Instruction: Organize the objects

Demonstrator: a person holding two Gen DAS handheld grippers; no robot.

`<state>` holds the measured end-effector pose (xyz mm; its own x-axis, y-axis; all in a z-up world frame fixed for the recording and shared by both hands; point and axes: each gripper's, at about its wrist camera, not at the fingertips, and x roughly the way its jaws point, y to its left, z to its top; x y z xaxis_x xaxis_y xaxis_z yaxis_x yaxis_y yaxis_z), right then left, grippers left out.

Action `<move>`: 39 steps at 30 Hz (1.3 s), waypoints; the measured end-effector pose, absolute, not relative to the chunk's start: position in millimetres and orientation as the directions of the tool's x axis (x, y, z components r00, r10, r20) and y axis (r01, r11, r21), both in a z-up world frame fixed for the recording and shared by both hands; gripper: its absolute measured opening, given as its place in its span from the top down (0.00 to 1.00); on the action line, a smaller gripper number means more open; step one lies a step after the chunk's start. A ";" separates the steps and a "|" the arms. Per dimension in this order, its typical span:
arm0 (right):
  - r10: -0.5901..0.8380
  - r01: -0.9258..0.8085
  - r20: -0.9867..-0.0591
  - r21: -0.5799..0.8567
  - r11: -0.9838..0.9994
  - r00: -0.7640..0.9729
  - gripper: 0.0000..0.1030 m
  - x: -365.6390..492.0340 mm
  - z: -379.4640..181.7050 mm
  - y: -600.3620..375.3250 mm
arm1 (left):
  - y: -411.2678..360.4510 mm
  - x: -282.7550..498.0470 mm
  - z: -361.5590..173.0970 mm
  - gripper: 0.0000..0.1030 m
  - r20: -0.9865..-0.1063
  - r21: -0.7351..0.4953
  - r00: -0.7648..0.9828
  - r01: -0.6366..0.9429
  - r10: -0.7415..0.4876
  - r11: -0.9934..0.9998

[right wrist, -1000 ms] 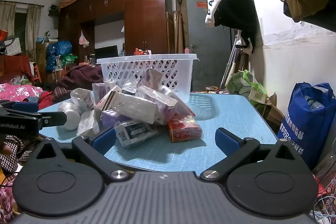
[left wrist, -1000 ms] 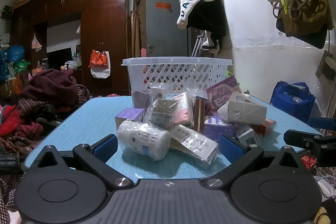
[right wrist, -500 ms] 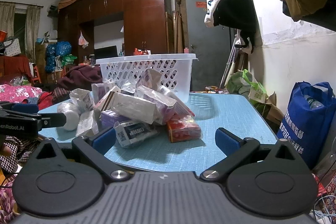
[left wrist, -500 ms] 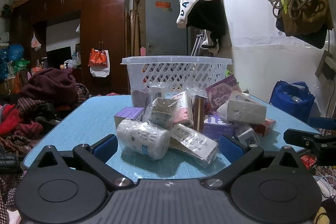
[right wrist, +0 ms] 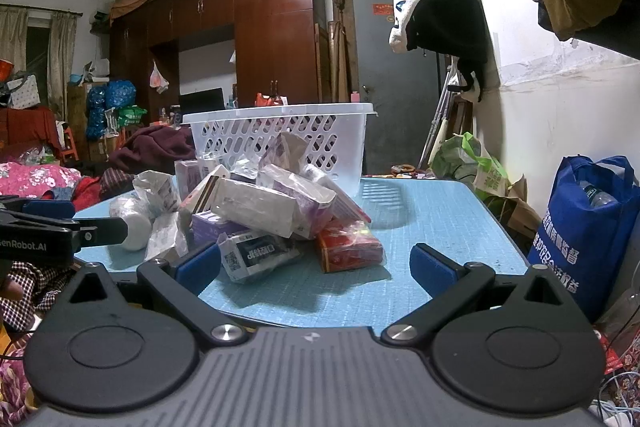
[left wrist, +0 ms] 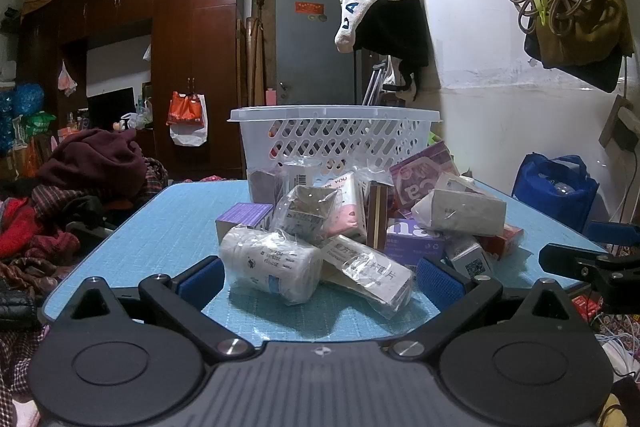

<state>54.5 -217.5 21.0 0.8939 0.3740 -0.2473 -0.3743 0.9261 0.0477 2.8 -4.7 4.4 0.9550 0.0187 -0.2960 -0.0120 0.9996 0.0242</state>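
A heap of small boxes and wrapped packets lies on the blue table point(left wrist: 176, 223), in front of a white lattice basket point(left wrist: 336, 139). Nearest my left gripper point(left wrist: 318, 277) are a white bottle in plastic wrap point(left wrist: 270, 265) and a wrapped flat box point(left wrist: 366, 269); the gripper stands open just short of them. In the right wrist view the same heap shows a red box point(right wrist: 348, 247) and a white QR-code box point(right wrist: 256, 255). My right gripper point(right wrist: 316, 267) is open at the table's near edge, holding nothing. The basket point(right wrist: 280, 139) stands behind the heap.
A blue shopping bag point(right wrist: 588, 227) stands on the floor right of the table. Clothes are piled at the left point(left wrist: 92, 163). A wardrobe and a grey door fill the back wall. The other gripper point(left wrist: 592, 263) shows at the right edge of the left wrist view.
Both views have crept slightly closer to the heap. Nothing on the table has moved, and both grippers stay open.
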 end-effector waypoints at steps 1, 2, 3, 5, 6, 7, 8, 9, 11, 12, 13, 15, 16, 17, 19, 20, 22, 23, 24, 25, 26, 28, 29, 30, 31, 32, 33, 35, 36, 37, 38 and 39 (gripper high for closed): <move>0.374 -0.374 -0.247 0.048 0.926 0.894 0.00 54.6 21.1 -217.7 | -5.3 2.8 4.2 0.00 -0.297 0.023 0.955 -0.011 0.018 1.000; 0.374 -0.374 -0.247 0.048 0.926 0.894 0.00 54.3 20.9 -217.3 | -5.7 2.9 4.0 0.00 -0.298 0.022 0.954 -0.010 0.016 1.000; 0.374 -0.374 -0.247 0.049 0.926 0.894 0.00 54.7 21.0 -217.5 | -6.3 2.7 3.8 0.00 -0.299 0.023 0.954 -0.008 0.014 1.000; 0.373 -0.374 -0.248 0.048 0.926 0.894 0.00 54.3 20.8 -217.2 | -7.1 3.0 3.9 0.00 -0.301 0.024 0.954 -0.007 0.014 1.000; 0.374 -0.374 -0.248 0.048 0.926 0.894 0.00 54.4 20.9 -217.4 | -6.7 3.2 4.1 0.00 -0.302 0.023 0.953 -0.006 0.013 1.000; 0.374 -0.374 -0.247 0.048 0.926 0.894 0.00 54.3 20.8 -217.3 | -6.5 2.7 4.1 0.00 -0.302 0.022 0.953 -0.006 0.012 1.000; 0.373 -0.374 -0.247 0.048 0.926 0.894 0.00 54.5 21.0 -217.6 | -6.4 2.7 4.0 0.00 -0.303 0.021 0.953 -0.006 0.012 1.000; 0.373 -0.373 -0.246 0.048 0.926 0.894 0.00 54.7 21.2 -217.8 | -6.4 2.7 4.1 0.00 -0.302 0.022 0.953 -0.006 0.012 1.000; 0.374 -0.374 -0.248 0.049 0.926 0.893 0.00 54.4 20.8 -217.3 | -6.4 2.7 4.0 0.00 -0.303 0.021 0.953 -0.006 0.012 1.000; 0.374 -0.374 -0.248 0.048 0.926 0.894 0.00 54.5 20.8 -217.3 | -6.4 2.7 4.0 0.00 -0.303 0.021 0.953 -0.006 0.012 1.000; 0.373 -0.374 -0.248 0.047 0.926 0.894 0.00 54.4 20.8 -217.2 | -6.4 2.7 4.0 0.00 -0.303 0.022 0.953 -0.005 0.012 1.000; 0.374 -0.374 -0.249 0.048 0.926 0.893 0.00 54.6 20.9 -217.5 | -6.5 2.8 4.2 0.00 -0.304 0.023 0.953 -0.005 0.012 1.000; 0.374 -0.374 -0.248 0.048 0.926 0.894 0.00 54.4 20.7 -217.3 | -5.8 3.0 4.3 0.00 -0.304 0.021 0.953 -0.004 0.011 1.000; 0.374 -0.374 -0.248 0.048 0.926 0.894 0.00 54.4 20.7 -217.4 | -5.9 3.0 4.3 0.00 -0.304 0.022 0.953 -0.005 0.011 1.000; 0.374 -0.374 -0.248 0.048 0.926 0.894 0.00 54.4 20.6 -217.4 | -5.9 3.0 4.3 0.00 -0.303 0.022 0.953 -0.006 0.012 1.000; 0.374 -0.374 -0.248 0.048 0.926 0.894 0.00 54.6 20.8 -217.7 | -6.0 3.0 4.3 0.00 -0.303 0.022 0.953 -0.006 0.012 1.000; 0.374 -0.374 -0.249 0.048 0.926 0.893 0.00 54.5 20.6 -217.5 | -5.9 3.0 4.3 0.00 -0.304 0.021 0.953 -0.006 0.012 1.000; 0.374 -0.374 -0.249 0.049 0.926 0.893 0.00 54.5 20.6 -217.6 | -5.9 3.0 4.3 0.00 -0.304 0.022 0.953 -0.006 0.012 1.000; 0.374 -0.374 -0.249 0.049 0.926 0.893 0.00 54.7 20.7 -217.7 | -5.8 3.0 4.3 0.00 -0.304 0.021 0.953 -0.005 0.012 1.000; 0.375 -0.375 -0.249 0.049 0.926 0.893 0.00 54.6 20.6 -217.6 | -5.8 3.0 4.3 0.00 -0.304 0.021 0.953 -0.005 0.012 1.000; 0.374 -0.374 -0.250 0.049 0.926 0.893 0.00 54.6 20.6 -217.6 | -5.8 3.0 4.3 0.00 -0.304 0.021 0.953 -0.005 0.012 1.000; 0.374 -0.374 -0.250 0.050 0.926 0.893 0.00 54.5 20.6 -218.0 | -6.0 3.0 4.2 0.00 -0.304 0.022 0.953 -0.006 0.012 1.000; 0.374 -0.374 -0.250 0.051 0.926 0.893 0.00 54.5 20.7 -218.0 | -5.7 3.1 4.3 0.00 -0.304 0.021 0.952 -0.005 0.012 1.000; 0.376 -0.375 -0.249 0.052 0.926 0.893 0.00 54.5 20.8 -218.0 | -5.5 3.4 4.3 0.00 -0.305 0.021 0.952 -0.006 0.012 1.000; 0.377 -0.376 -0.246 0.054 0.925 0.893 0.00 54.8 20.9 -218.0 | -4.9 3.6 4.4 0.00 -0.303 0.022 0.953 -0.007 0.014 1.000; 0.380 -0.377 -0.241 0.059 0.924 0.893 0.00 55.3 21.6 -217.6 | -3.1 3.7 4.6 0.00 -0.296 0.021 0.955 -0.013 0.019 1.000; 0.385 -0.381 -0.231 0.062 0.922 0.894 0.00 56.2 22.7 -216.9 | 0.1 3.7 5.2 0.00 -0.286 0.020 0.958 -0.022 0.027 1.000; 0.380 -0.376 -0.216 0.060 0.925 0.899 0.00 61.0 24.2 -213.3 | 10.4 6.8 6.4 0.00 -0.279 0.009 0.959 -0.047 0.047 0.999; 0.367 -0.364 -0.207 0.053 0.930 0.907 0.00 64.7 25.8 -209.8 | 17.3 9.1 6.8 0.00 -0.280 0.000 0.959 -0.056 0.054 0.998; 0.360 -0.358 -0.201 0.048 0.933 0.911 0.00 68.7 26.9 -207.1 | 25.7 11.7 7.2 0.00 -0.281 -0.010 0.958 -0.066 0.060 0.998; 0.358 -0.356 -0.200 0.047 0.933 0.912 0.00 74.0 28.3 -202.6 | 33.2 13.5 7.2 0.00 -0.281 -0.019 0.957 -0.077 0.068 0.997; 0.363 -0.361 -0.203 0.050 0.931 0.909 0.00 78.5 29.2 -198.4 | 40.2 15.0 6.6 0.00 -0.279 -0.027 0.957 -0.088 0.076 0.996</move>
<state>78.5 -198.4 29.2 0.9094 0.3628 -0.2032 -0.3605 0.9314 0.0496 15.0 40.2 6.6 0.9573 0.0765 -0.2788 -0.0875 0.9958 -0.0272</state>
